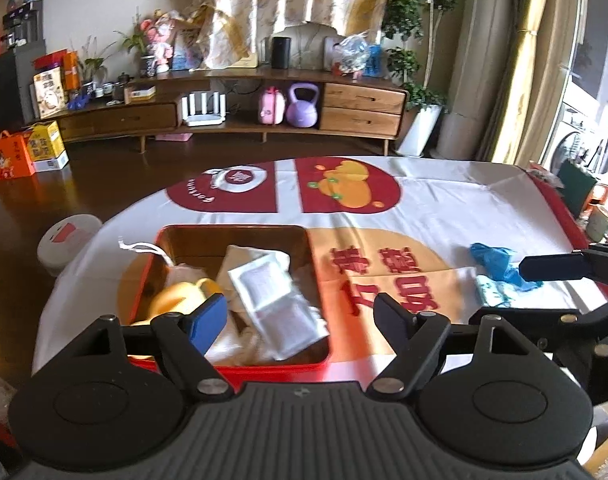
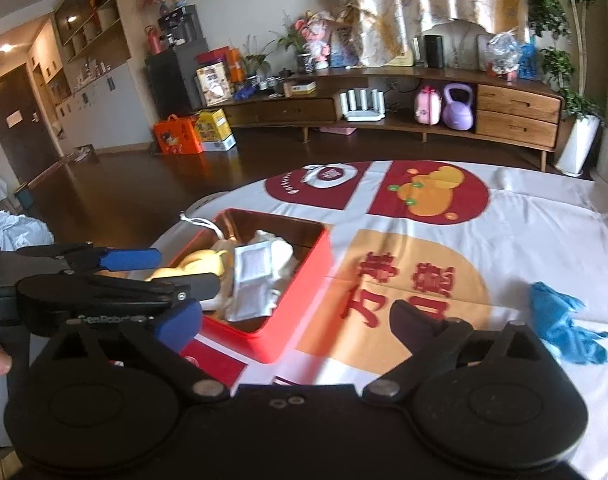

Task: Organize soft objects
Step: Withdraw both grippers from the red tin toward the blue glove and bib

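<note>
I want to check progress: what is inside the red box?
The red box holds a yellow plush toy, a white drawstring pouch, and white sachets on pale cloth. Anything underneath is hidden.

Both wrist views look forward, close over the surface point(image 1: 443, 208), sharing the red box point(image 1: 240, 366) point(image 2: 304, 280) and far sideboard point(image 1: 363, 98) point(image 2: 515, 104).

Right tongs point(image 2: 296, 320) spread wide, nothing between them, hanging above the tabletop point(image 2: 543, 220) just right of the red box point(image 2: 300, 308). Inside the box: white pouches point(image 2: 254, 276) and a yellow toy point(image 2: 202, 262). Left tongs point(image 2: 156, 270) at the box's left edge. Blue glove point(image 2: 559, 324) well right of the box.
</note>
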Action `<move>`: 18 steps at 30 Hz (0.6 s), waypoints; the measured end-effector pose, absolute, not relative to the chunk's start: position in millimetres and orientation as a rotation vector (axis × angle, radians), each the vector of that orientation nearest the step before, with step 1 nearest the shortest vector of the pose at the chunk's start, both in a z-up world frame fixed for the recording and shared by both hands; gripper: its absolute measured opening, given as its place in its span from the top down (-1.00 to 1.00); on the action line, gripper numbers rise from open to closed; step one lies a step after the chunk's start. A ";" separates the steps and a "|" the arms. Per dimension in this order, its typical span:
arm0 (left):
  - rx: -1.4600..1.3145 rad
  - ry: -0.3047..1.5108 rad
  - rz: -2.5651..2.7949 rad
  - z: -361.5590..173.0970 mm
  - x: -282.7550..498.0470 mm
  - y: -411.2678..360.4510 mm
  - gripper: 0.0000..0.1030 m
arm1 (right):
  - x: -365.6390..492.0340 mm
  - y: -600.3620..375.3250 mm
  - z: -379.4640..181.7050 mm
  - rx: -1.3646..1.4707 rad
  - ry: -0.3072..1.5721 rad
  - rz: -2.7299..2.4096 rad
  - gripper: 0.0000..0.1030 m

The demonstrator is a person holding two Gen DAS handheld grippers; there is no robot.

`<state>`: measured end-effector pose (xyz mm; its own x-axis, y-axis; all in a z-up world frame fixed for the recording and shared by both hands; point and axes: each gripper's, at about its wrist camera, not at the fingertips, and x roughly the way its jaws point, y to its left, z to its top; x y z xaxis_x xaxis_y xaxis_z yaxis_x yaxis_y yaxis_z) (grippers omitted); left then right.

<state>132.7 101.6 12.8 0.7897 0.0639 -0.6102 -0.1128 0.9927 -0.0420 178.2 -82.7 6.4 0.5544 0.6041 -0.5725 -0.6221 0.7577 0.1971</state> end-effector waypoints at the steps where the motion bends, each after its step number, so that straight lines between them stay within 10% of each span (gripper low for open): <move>1: -0.076 0.653 0.088 12.8 132.4 97.5 -0.56 | 177.5 -89.2 6.4 -0.029 0.661 0.716 -0.99; 18: -0.069 0.636 -0.014 8.2 149.9 11.6 -0.95 | 186.2 -186.5 -3.2 0.018 0.647 0.623 -1.00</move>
<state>149.9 11.6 8.1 0.8048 -0.0343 -0.5926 -0.0078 0.9976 -0.0683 186.2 -186.5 -3.2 0.6226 0.5481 -0.5585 -0.5373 0.8183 0.2042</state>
